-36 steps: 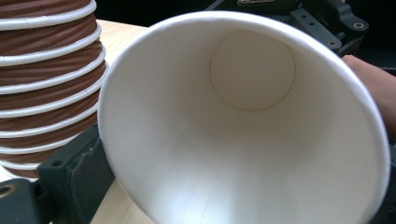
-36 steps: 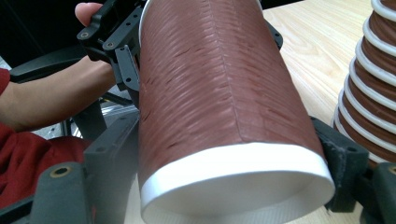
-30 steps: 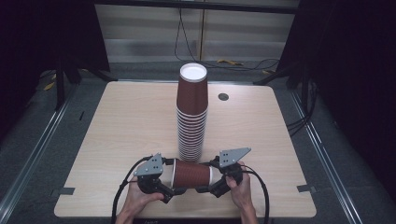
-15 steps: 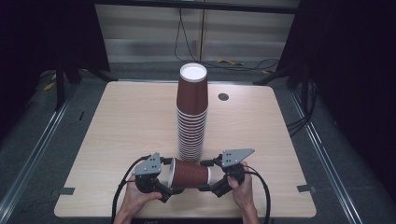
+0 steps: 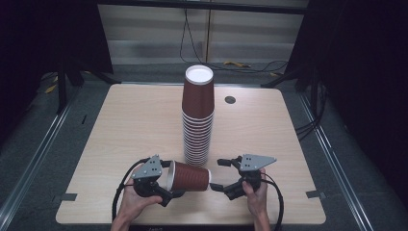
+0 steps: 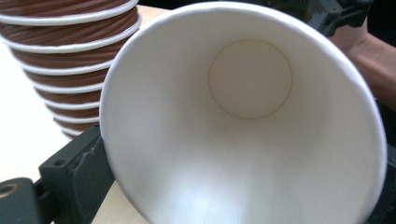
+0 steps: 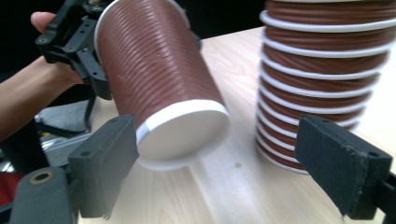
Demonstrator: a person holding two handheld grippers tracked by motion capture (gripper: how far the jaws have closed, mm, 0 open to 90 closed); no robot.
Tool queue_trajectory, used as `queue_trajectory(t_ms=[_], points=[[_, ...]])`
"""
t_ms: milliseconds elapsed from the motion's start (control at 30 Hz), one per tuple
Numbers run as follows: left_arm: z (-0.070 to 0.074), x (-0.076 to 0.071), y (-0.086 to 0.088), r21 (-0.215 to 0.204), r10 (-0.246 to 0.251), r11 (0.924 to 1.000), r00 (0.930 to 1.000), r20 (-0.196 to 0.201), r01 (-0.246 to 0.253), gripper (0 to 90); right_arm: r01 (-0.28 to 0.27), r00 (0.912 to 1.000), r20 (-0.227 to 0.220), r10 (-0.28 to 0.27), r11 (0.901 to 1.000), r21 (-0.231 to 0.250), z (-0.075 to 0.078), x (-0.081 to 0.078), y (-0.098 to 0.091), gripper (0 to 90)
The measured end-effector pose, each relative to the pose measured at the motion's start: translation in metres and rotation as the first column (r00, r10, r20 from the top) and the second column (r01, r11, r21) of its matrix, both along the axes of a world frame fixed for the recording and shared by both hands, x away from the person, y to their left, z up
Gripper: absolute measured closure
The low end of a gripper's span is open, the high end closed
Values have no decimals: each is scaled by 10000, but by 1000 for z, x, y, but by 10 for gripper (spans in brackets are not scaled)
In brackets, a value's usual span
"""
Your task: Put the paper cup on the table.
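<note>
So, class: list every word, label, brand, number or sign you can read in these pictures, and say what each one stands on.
None can be read.
Held cup: ribbed brown wall, plain white inside, no print.
Cup stack: brown walls with white rims, no lettering.
Table: bare wood, no label; the dark round spot near its far edge carries no legible mark.
Left gripper and right gripper: black jaws and grey plates, no markings legible.

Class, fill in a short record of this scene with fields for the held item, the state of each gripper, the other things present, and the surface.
held item: brown paper cup, on its side, mouth toward the left gripper
left gripper: shut on the cup near its rim
right gripper: open, jaws near the cup's base
other things: upside-down cup stack behind
surface: wooden table
</note>
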State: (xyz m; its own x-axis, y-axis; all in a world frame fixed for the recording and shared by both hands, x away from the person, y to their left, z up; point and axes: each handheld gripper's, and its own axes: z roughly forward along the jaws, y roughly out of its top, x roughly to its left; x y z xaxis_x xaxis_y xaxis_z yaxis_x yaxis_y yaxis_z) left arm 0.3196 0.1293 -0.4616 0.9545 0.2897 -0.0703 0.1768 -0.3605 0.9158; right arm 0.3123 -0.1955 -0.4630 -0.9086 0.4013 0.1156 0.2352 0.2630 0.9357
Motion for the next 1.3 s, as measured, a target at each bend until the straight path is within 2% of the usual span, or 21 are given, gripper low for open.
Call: queue_trajectory(t_ms=[133, 267, 400, 500, 600, 700, 767, 833, 867, 933, 1033, 1100, 1133, 1233, 1300], points=[[1, 1, 7, 168, 229, 9996, 9997, -71, -228, 37, 708, 9974, 125, -709, 9974, 102, -1, -3, -8, 132], [2, 2, 13, 141, 473, 9988, 9988, -139, -471, 35, 974, 9950, 175, -980, 9946, 353, -2, -5, -15, 132], [4, 3, 22, 331, 610, 9976, 9980, -180, -604, 35, 1723, 9841, 394, -1732, 9847, 267, -3, -7, -21, 131], [4, 4, 27, 473, 772, 9960, 9968, -214, -761, 34, 2192, 9753, 189, -2201, 9749, 395, -6, -8, -27, 131], [4, 5, 30, 508, 854, 9952, 9959, -290, -838, 33, 2415, 9702, 53, -2421, 9691, 511, -9, -9, -31, 131], [4, 7, 33, 734, 1001, 9925, 9945, -321, -975, 33, 2683, 9630, 110, -2693, 9617, 559, -9, -10, -34, 131], [5, 10, 36, 839, 1025, 9917, 9934, -521, -979, 33, 2895, 9564, 245, -2912, 9555, 568, -10, -10, -36, 131], [6, 12, 40, 1129, 1116, 9881, 9920, -584, -1045, 33, 2826, 9583, 194, -2849, 9560, 789, -14, -10, -40, 131], [7, 14, 42, 1207, 1208, 9863, 9907, -633, -1126, 33, 2902, 9558, 231, -2930, 9532, 848, -16, -10, -41, 131], [8, 15, 45, 1273, 1260, 9850, 9897, -679, -1166, 33, 3330, 9409, 341, -3371, 9386, 909, -20, -11, -44, 129], [13, 21, 53, 1353, 1482, 9811, 9868, -649, -1385, 46, 3702, 9250, 561, -3758, 9246, 902, -21, -11, -45, 128], [14, 23, 56, 1383, 1510, 9803, 9863, -666, -1408, 46, 3782, 9207, 644, -3850, 9206, 968, -21, -10, -45, 128], [14, 23, 57, 1277, 1561, 9811, 9847, -771, -1455, 46, 3801, 9210, 531, -3859, 9202, 939, -21, -10, -45, 129], [15, 26, 60, 1464, 1639, 9775, 9838, -730, -1519, 46, 4143, 9061, 550, -4196, 9060, 867, -23, -9, -45, 128], [18, 28, 62, 1602, 1647, 9753, 9840, -677, -1522, 47, 4250, 9002, 553, -4319, 8992, 1036, -24, -10, -46, 128]])
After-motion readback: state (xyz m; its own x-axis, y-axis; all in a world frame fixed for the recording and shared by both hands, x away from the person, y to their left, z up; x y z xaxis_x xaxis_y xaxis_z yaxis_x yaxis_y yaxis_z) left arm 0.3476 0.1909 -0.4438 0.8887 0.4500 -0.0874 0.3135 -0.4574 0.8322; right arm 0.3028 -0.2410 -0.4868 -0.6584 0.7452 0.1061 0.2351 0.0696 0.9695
